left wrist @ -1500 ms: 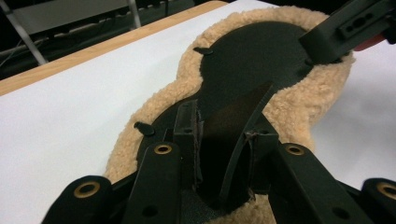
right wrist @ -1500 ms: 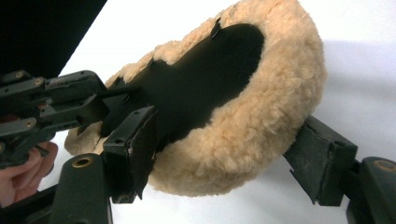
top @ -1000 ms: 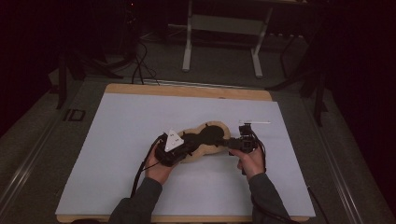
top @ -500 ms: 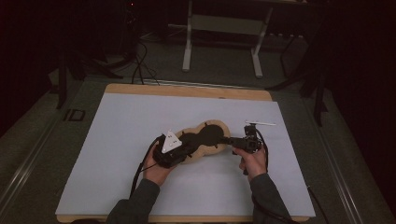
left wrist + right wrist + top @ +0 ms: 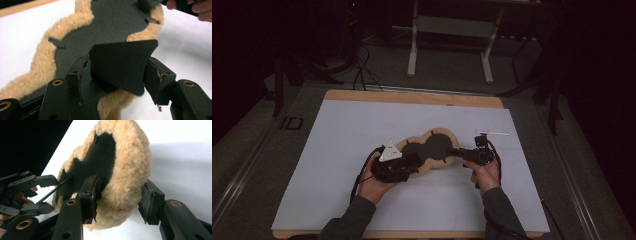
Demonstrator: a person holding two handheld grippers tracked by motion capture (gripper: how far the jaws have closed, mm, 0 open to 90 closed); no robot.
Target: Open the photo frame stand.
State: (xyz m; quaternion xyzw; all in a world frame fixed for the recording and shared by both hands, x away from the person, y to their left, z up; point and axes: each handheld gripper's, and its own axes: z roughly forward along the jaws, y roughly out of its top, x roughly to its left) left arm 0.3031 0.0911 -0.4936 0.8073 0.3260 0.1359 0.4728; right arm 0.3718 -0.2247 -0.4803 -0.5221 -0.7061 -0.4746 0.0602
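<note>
I count one fleece pad [image 5: 432, 148] lying mid-table on the white sheet [image 5: 337, 150]. My left gripper [image 5: 404, 165] has just been opening; its jaws straddle one dark flap [image 5: 122, 62], released. My right gripper [image 5: 455, 151] has been closing around the pad's fluffy edge, not yet pressing.

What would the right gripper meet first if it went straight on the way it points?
Probably the tan fleece-edged black pad: its fluffy end already sits between the right gripper's jaws, which have just been closing.
</note>
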